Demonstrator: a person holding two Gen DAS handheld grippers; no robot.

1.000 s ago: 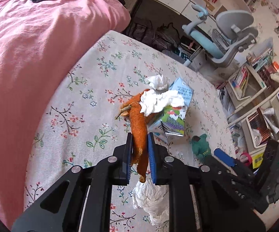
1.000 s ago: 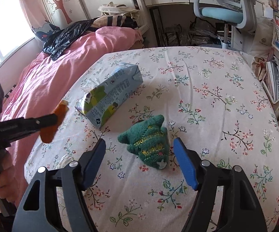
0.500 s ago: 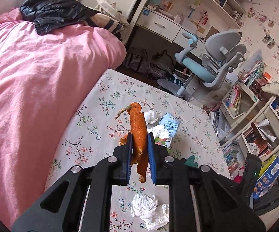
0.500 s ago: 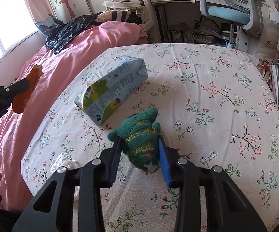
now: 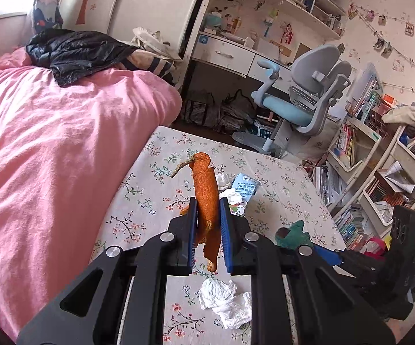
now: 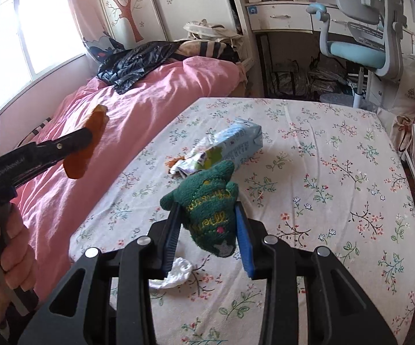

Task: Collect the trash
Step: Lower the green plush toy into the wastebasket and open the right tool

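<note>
My left gripper (image 5: 206, 215) is shut on a long strip of orange peel (image 5: 205, 189) and holds it in the air above the floral table (image 5: 155, 201). In the right wrist view the same peel (image 6: 86, 146) hangs out over the pink bed. My right gripper (image 6: 207, 224) is shut on a green knitted toy (image 6: 210, 210), lifted off the table. A light-blue milk carton (image 6: 236, 143) lies on the table with crumpled tissue (image 6: 198, 155) at its near end. A second crumpled tissue (image 5: 224, 302) lies on the table below the left gripper.
A pink bed (image 5: 49, 158) borders the table's left side, with a black plastic bag (image 5: 75, 49) on it. A grey-and-blue desk chair (image 5: 302, 106) stands beyond the table. Bookshelves (image 5: 379, 172) crowd the right. A person's hand (image 6: 3, 250) grips the left tool's handle.
The right gripper closed on the green toy and lifted it off the table. The left gripper rose and tilted up with the peel, so the carton and tissues now look farther below.
</note>
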